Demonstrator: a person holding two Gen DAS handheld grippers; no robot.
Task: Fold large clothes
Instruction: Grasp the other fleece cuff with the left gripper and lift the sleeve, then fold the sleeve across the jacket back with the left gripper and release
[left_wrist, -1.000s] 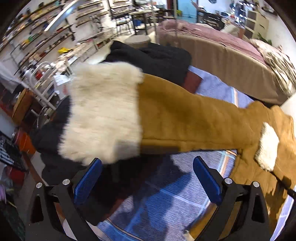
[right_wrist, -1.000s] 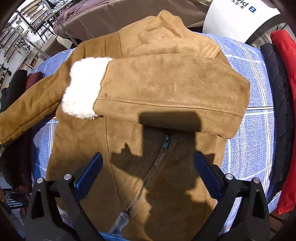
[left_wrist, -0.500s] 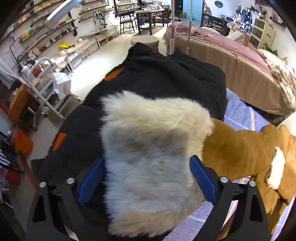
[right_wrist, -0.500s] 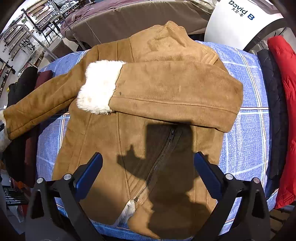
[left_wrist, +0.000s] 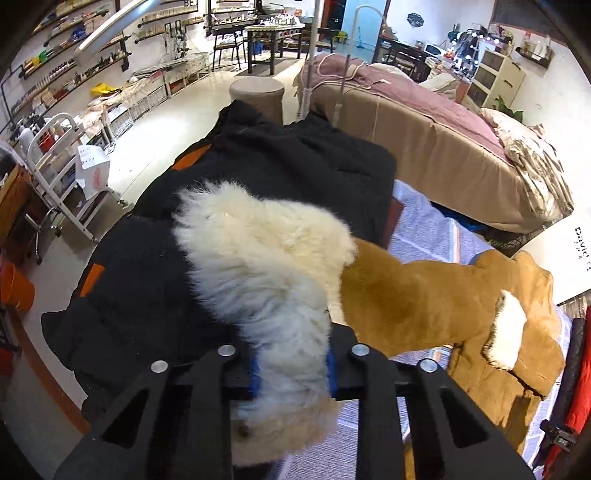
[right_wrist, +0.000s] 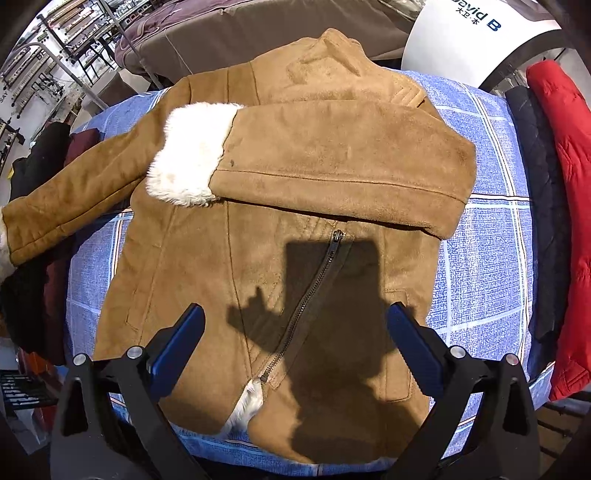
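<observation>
the jacket (right_wrist: 295, 266) lies front up on a blue checked cloth (right_wrist: 480, 258) that covers the worktop, collar at the far edge, hem toward the right wrist camera. its zip (right_wrist: 314, 295) runs diagonally from mid-chest to the hem and is closed.

one sleeve (right_wrist: 332, 162) is folded across the chest, its white fleece cuff (right_wrist: 188, 155) resting on the jacket body. the other sleeve (right_wrist: 74, 195) extends outward past the edge of the cloth, over a pile of dark garments (right_wrist: 33, 236).

left hand-held gripper (left_wrist: 291, 369): its blue pads are drawn close together and clamp the fleece cuff (left_wrist: 266, 280) of the extended sleeve (left_wrist: 406, 295). the cuff is raised above a black coat (left_wrist: 258, 177) and fills the centre of the left wrist view. the sleeve runs from the cuff back to the jacket body (left_wrist: 517, 350), where the second cuff (left_wrist: 508, 328) is visible.

right hand-held gripper (right_wrist: 295, 350): fingers spread wide, nothing between them. it hangs above the lower half of the jacket and casts a shadow across the zip. there is no contact with the fabric.

a red coat (right_wrist: 565, 184) and a dark quilted garment (right_wrist: 535, 184) lie side by side along one edge of the cloth. a bed (left_wrist: 424, 122) stands beyond the worktop.
</observation>
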